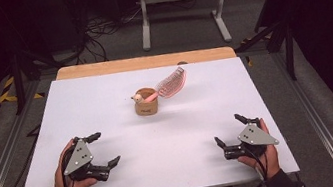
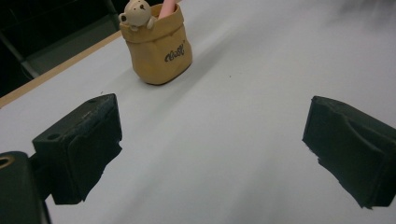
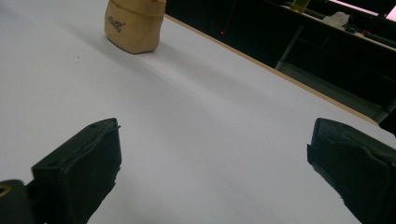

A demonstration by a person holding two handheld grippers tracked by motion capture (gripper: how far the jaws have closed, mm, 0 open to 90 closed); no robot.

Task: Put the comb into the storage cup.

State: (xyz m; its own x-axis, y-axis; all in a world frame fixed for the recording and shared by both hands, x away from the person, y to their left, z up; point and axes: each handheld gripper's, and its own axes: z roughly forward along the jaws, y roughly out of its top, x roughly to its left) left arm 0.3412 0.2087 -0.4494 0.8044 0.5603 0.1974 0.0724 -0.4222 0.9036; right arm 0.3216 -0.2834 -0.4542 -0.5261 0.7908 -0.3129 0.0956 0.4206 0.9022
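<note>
Pink comb [image 1: 171, 82] leans out of the tan holder [image 1: 146, 102]. Both grippers, left [image 1: 101, 149] and right [image 1: 229, 130], rest near of the holder, jaws wide open and empty. Approach level; grip the comb without tipping the holder.

Tan pot [image 1: 146, 104] w/ dark lettering, pink comb [image 1: 171, 83], white table [image 1: 107, 113].

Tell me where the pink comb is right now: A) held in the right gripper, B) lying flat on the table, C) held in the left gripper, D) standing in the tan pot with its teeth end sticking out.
D: the comb leans out of the pot, while the left gripper and right gripper sit open and apart from it.
</note>
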